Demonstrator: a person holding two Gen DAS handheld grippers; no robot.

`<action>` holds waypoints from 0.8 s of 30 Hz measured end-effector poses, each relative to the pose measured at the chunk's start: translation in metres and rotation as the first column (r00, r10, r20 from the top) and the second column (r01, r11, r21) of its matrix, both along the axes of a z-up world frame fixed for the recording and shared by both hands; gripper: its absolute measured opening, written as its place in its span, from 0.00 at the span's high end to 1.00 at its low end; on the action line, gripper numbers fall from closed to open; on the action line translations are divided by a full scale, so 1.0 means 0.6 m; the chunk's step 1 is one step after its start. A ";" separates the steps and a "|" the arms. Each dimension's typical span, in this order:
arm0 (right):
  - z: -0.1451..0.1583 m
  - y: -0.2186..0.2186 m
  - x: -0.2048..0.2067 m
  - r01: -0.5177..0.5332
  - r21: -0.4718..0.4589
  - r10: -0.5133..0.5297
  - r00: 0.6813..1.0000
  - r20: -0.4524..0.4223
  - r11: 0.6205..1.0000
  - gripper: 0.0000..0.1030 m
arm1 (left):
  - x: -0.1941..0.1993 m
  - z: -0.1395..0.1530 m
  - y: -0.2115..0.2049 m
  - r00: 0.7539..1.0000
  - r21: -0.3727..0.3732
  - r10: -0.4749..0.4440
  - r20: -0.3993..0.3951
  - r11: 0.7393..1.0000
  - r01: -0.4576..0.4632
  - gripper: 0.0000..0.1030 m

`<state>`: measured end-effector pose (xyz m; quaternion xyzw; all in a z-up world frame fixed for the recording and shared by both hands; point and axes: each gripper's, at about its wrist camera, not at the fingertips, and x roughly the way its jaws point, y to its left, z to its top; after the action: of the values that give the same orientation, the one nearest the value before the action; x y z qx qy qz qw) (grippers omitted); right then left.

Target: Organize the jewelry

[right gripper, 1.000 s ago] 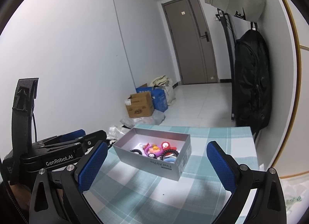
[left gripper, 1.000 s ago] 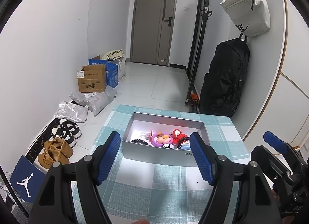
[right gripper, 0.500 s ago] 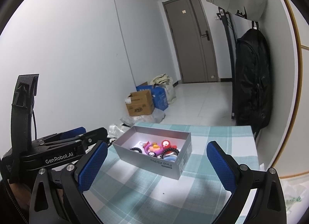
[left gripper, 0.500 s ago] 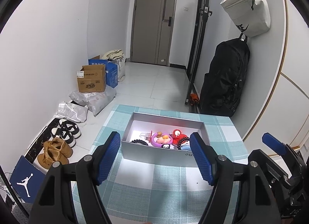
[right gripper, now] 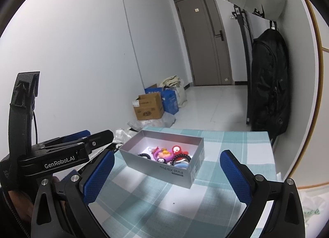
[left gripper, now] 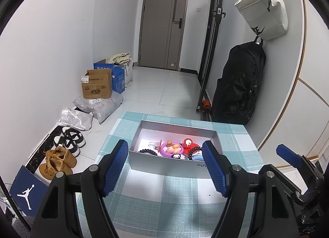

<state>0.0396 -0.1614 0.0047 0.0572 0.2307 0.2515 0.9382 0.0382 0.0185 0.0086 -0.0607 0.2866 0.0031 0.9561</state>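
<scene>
A grey open box (left gripper: 170,166) stands on the checked tablecloth (left gripper: 164,192); it also shows in the right wrist view (right gripper: 174,173). Inside lie a purple ring-shaped piece (left gripper: 169,150), a red piece (left gripper: 189,144), a black bead bracelet (left gripper: 148,152) and other small items. My left gripper (left gripper: 164,166) is open and empty, just in front of the box. My right gripper (right gripper: 167,176) is open and empty, a little nearer than the box. The left gripper's body (right gripper: 61,155) shows at the left of the right wrist view, and the right gripper's fingers (left gripper: 287,155) at the right of the left wrist view.
The table's far edge lies just behind the box. Beyond it are a tiled floor, cardboard boxes (left gripper: 96,86), plastic bags, shoes (left gripper: 59,160) on the left, a black backpack (left gripper: 240,81) hanging on the right wall, and a closed door (left gripper: 162,24).
The right wrist view has shifted slightly, the box sitting a little lower and closer. The left gripper has barely moved. Both grippers stay open.
</scene>
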 end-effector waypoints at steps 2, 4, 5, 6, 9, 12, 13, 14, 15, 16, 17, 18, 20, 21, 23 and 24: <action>0.000 0.000 0.000 0.000 0.000 0.000 1.000 -0.002 1.000 0.00 | 0.001 0.000 0.000 1.000 -0.003 -0.003 0.004 1.000 0.003 0.32; -0.001 0.000 0.001 0.000 0.000 0.000 1.000 -0.005 1.000 0.00 | 0.002 -0.001 0.000 1.000 -0.006 -0.005 0.002 1.000 0.005 0.32; -0.001 0.001 0.001 0.000 -0.002 0.000 1.000 -0.006 1.000 0.00 | 0.002 -0.001 -0.001 1.000 -0.006 -0.006 0.000 1.000 0.006 0.32; -0.001 0.001 0.002 0.000 -0.003 0.000 1.000 -0.007 1.000 0.00 | 0.003 -0.002 -0.001 1.000 -0.007 -0.008 -0.003 1.000 0.008 0.32; -0.002 0.001 0.002 -0.001 -0.007 0.001 1.000 -0.009 1.000 0.00 | 0.003 -0.001 -0.003 1.000 -0.005 -0.014 -0.001 1.000 0.014 0.32; -0.002 0.001 0.003 -0.002 -0.009 0.002 1.000 -0.012 1.000 0.00 | 0.004 -0.001 -0.004 1.000 -0.005 -0.019 -0.005 1.000 0.019 0.32; -0.002 0.001 0.003 -0.002 -0.008 0.002 1.000 -0.013 1.000 0.00 | 0.005 -0.002 -0.004 1.000 -0.005 -0.017 -0.007 1.000 0.017 0.32; -0.003 0.002 0.003 -0.002 -0.008 0.002 1.000 -0.015 1.000 0.00 | 0.005 -0.002 -0.003 1.000 -0.008 -0.018 -0.008 1.000 0.018 0.32; -0.003 0.002 0.003 -0.002 -0.009 0.002 1.000 -0.017 1.000 0.00 | 0.005 -0.002 -0.002 1.000 -0.009 -0.018 -0.009 1.000 0.018 0.32; -0.003 0.003 0.004 -0.003 -0.009 0.003 1.000 -0.017 1.000 0.00 | 0.005 -0.002 -0.002 1.000 -0.009 -0.018 -0.009 1.000 0.017 0.32; -0.003 0.003 0.003 -0.003 -0.010 0.003 1.000 -0.017 1.000 0.00 | 0.005 -0.002 -0.002 1.000 -0.009 -0.017 -0.009 1.000 0.017 0.32; -0.004 0.004 0.003 -0.004 -0.013 0.003 1.000 -0.016 1.000 0.00 | 0.005 -0.002 -0.002 1.000 -0.010 -0.019 -0.010 1.000 0.018 0.32; -0.004 0.005 0.003 -0.005 -0.015 0.005 1.000 -0.016 1.000 0.00 | 0.005 -0.002 -0.002 1.000 -0.012 -0.020 -0.011 1.000 0.020 0.32; -0.005 0.005 0.003 -0.006 -0.015 0.006 1.000 -0.017 1.000 0.00 | 0.004 -0.003 -0.002 1.000 -0.012 -0.021 -0.011 1.000 0.021 0.32; -0.006 0.005 0.003 -0.005 -0.016 0.005 1.000 -0.020 1.000 0.00 | 0.004 -0.003 -0.002 1.000 -0.012 -0.020 -0.010 1.000 0.020 0.32; -0.006 0.005 0.003 -0.005 -0.016 0.005 1.000 -0.021 1.000 0.00 | 0.004 -0.003 -0.002 1.000 -0.013 -0.023 -0.010 1.000 0.022 0.32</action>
<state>0.0416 -0.1583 0.0010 0.0516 0.2427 0.2512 0.9356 0.0408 0.0174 0.0069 -0.0639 0.2921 -0.0093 0.9542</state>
